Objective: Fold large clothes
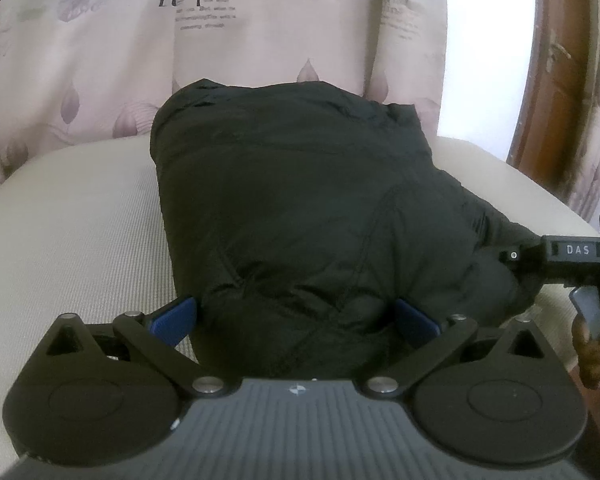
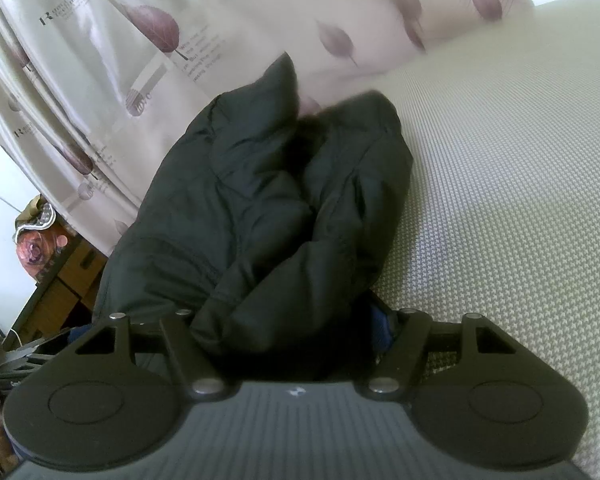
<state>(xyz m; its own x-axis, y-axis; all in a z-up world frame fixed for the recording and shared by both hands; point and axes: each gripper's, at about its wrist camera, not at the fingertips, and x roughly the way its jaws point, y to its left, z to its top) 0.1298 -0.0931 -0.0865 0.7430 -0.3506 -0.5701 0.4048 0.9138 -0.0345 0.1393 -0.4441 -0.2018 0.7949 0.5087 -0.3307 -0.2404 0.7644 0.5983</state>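
Observation:
A black quilted jacket (image 1: 300, 200) lies folded in a thick bundle on a cream textured mattress (image 1: 72, 232). My left gripper (image 1: 296, 316) stands wide open with its blue pads (image 1: 176, 316) on either side of the bundle's near edge, padded fabric filling the gap. In the right wrist view the jacket (image 2: 268, 208) shows two puffy folds side by side. My right gripper (image 2: 284, 328) also straddles the jacket's end; one blue pad (image 2: 380, 328) shows at the right, the other is hidden under fabric. The right gripper's body (image 1: 572, 256) shows at the bundle's right side.
A pink leaf-print curtain (image 1: 260, 32) hangs behind the mattress (image 2: 500, 180). A wooden door frame (image 1: 548, 80) stands at the right. In the right wrist view a wooden cabinet (image 2: 64, 268) with a floral item sits at the left past the mattress edge.

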